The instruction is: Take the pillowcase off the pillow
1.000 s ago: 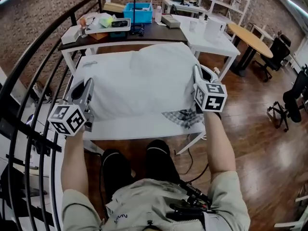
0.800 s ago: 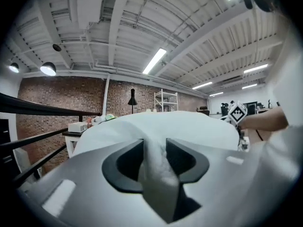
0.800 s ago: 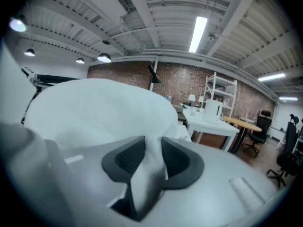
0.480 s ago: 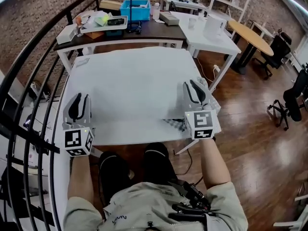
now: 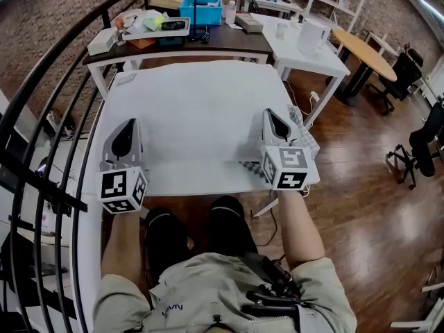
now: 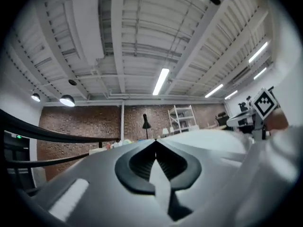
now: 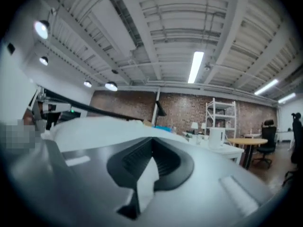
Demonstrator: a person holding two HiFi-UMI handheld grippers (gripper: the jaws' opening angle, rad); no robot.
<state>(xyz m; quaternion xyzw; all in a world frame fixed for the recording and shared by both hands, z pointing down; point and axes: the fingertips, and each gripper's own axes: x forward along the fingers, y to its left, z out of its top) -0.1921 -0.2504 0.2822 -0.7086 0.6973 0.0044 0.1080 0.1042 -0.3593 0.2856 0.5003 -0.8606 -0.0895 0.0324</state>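
A black railing point(image 5: 43, 109) curves down the left side, just beside the white table point(image 5: 182, 183). The left gripper point(image 5: 129, 126) rests at the table's left near part, its marker cube toward the person; in the left gripper view its jaws are clenched together on a thin strip of white cloth, the pillowcase point(image 6: 160, 174), which runs down between the pads. The pillowcase point(image 5: 194, 106) lies flat and spread over most of the tabletop, between the two grippers and on toward the far edge. The right gripper point(image 5: 272, 115) sits at the case's right near part, and its own view shows its jaws likewise pinched on a fold of the same white cloth. Under and just beside that gripper a checked corner pokes out from the white case (the pillow point(image 5: 250, 166), by the look of it), at the table's right near corner. Behind the table stands a dark desk point(image 5: 229, 41) with a blue bin point(image 5: 201, 10) on it; farther right are a second white table point(image 5: 316, 55), a round wooden table point(image 5: 365, 53) and a black office chair point(image 5: 405, 66) on the wood floor
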